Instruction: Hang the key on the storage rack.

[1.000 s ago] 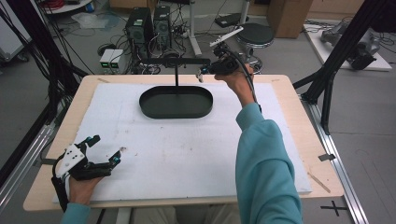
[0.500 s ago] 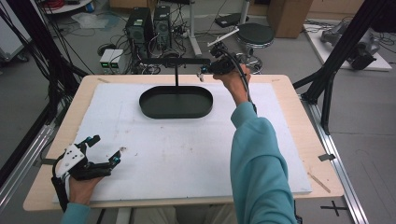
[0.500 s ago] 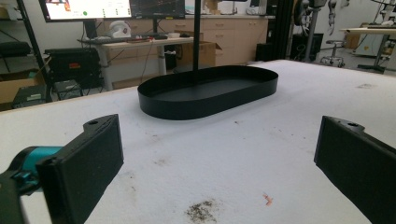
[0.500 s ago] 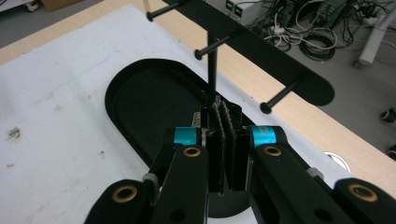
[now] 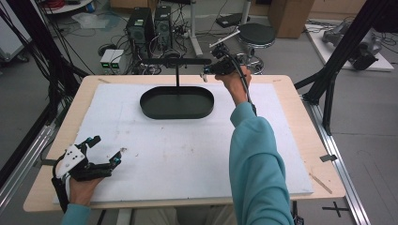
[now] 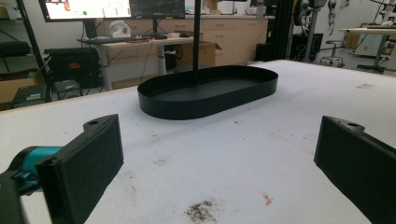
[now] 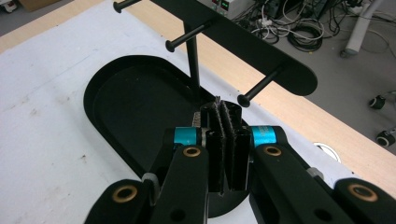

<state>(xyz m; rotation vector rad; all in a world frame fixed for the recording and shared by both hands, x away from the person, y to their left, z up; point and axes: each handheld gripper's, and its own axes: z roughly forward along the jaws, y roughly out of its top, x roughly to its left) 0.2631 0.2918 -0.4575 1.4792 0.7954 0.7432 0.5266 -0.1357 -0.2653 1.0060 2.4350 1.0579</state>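
Observation:
A black oval tray (image 5: 155,108) lies at the back of the white foam board (image 5: 187,154). A thin post (image 5: 177,77) rises from it and carries a black crossbar (image 5: 176,61) with pegs. My right gripper (image 5: 209,71) hangs in the air just off the crossbar's right end, above the tray's right end. In the right gripper view my right gripper (image 7: 223,109) is shut, pads pressed together, below the crossbar (image 7: 243,44) and over the tray (image 7: 121,93). A small pale bit shows beside the pads; I cannot tell what it is. My left gripper (image 5: 107,149) rests open at the front left, nothing between its jaws (image 6: 219,172).
The board covers a wooden table (image 5: 309,140). Dark smudges mark the board near my left gripper (image 6: 201,212). Black frame legs (image 5: 328,84) stand off the table's right side, and a stool (image 5: 256,35) and computers (image 5: 150,23) sit beyond the back edge.
My right gripper has drifted slightly left toward the crossbar's end. The left gripper has stayed put.

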